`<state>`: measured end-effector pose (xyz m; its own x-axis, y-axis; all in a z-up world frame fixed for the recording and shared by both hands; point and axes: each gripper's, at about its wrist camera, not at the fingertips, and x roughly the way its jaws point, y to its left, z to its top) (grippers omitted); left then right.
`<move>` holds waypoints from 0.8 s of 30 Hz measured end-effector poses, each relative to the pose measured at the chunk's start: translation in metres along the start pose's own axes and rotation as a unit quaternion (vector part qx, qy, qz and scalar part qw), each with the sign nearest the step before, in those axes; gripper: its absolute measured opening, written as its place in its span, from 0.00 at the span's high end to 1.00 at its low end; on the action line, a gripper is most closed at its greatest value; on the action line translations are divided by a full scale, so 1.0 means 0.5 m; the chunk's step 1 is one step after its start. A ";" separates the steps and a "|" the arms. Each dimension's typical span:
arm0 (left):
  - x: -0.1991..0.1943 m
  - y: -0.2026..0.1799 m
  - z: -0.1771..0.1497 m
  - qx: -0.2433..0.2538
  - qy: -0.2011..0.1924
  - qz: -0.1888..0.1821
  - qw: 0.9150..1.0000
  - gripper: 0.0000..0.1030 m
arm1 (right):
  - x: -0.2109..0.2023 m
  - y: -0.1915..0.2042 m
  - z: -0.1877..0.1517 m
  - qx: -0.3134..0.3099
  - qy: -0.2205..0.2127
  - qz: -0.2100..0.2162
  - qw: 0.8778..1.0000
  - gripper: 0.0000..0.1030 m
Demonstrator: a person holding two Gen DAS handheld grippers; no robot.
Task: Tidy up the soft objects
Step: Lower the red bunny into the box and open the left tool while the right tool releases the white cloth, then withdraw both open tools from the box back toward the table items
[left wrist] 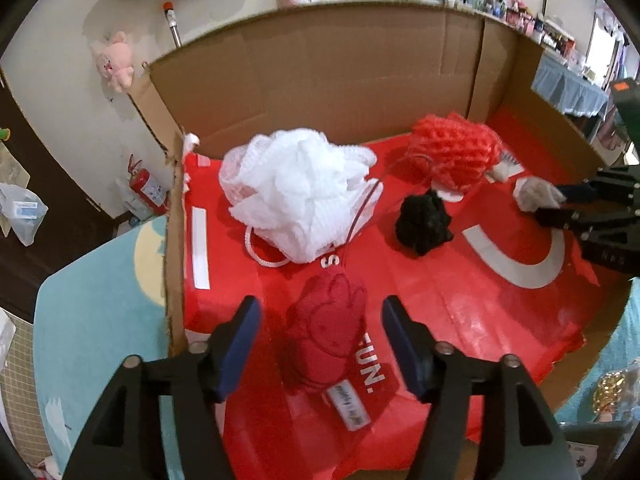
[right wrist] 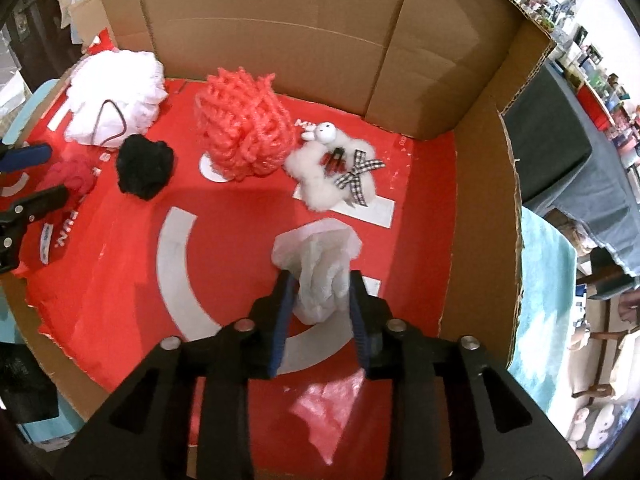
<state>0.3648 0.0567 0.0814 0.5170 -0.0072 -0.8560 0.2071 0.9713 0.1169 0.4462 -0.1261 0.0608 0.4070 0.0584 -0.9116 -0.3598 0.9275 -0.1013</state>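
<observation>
Left gripper point(left wrist: 320, 344) stands wide around the dark red plush point(left wrist: 326, 332), pads clear of it; right gripper point(right wrist: 320, 304) brackets the pale fluffy piece point(right wrist: 320, 264), contact unclear. Beyond them, the white pouf point(left wrist: 296, 192), coral pouf point(right wrist: 244, 136) and black pompom point(right wrist: 144, 168) already sit inside the cardboard box point(right wrist: 280, 40), so collecting seems nearly finished.

Six soft items lay on the red sheet point(right wrist: 120, 280) inside the cardboard box point(right wrist: 472, 200): white mesh pouf point(left wrist: 300, 196) far left, coral pouf point(right wrist: 244, 136) centre back, black pom point(right wrist: 144, 168) between them. Red embroidered cloth point(left wrist: 328, 340) sat near-left, fluffy white toy with checked bow point(right wrist: 340, 176) back right, pale crumpled cloth point(right wrist: 320, 272) front centre.
</observation>
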 end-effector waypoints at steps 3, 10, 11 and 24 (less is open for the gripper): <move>-0.027 0.000 -0.003 -0.002 -0.019 -0.004 1.000 0.26 | -0.016 0.010 -0.003 0.000 -0.013 0.014 1.000 0.48; -0.132 -0.021 -0.030 -0.002 -0.086 -0.010 0.996 0.12 | -0.100 0.031 -0.022 0.006 -0.052 0.013 0.999 0.43; -0.154 -0.025 -0.036 -0.005 -0.100 -0.011 0.995 0.08 | -0.118 0.035 -0.025 0.006 -0.060 0.014 0.998 0.41; -0.416 -0.083 -0.160 -0.045 -0.267 -0.031 0.962 0.00 | -0.410 0.059 -0.184 0.032 -0.221 0.019 0.975 0.22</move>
<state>0.1823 0.0369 0.2141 0.8635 -0.1634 -0.4772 0.1913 0.9815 0.0102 0.2747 -0.1448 0.2082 0.7212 0.2334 -0.6522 -0.3348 0.9417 -0.0332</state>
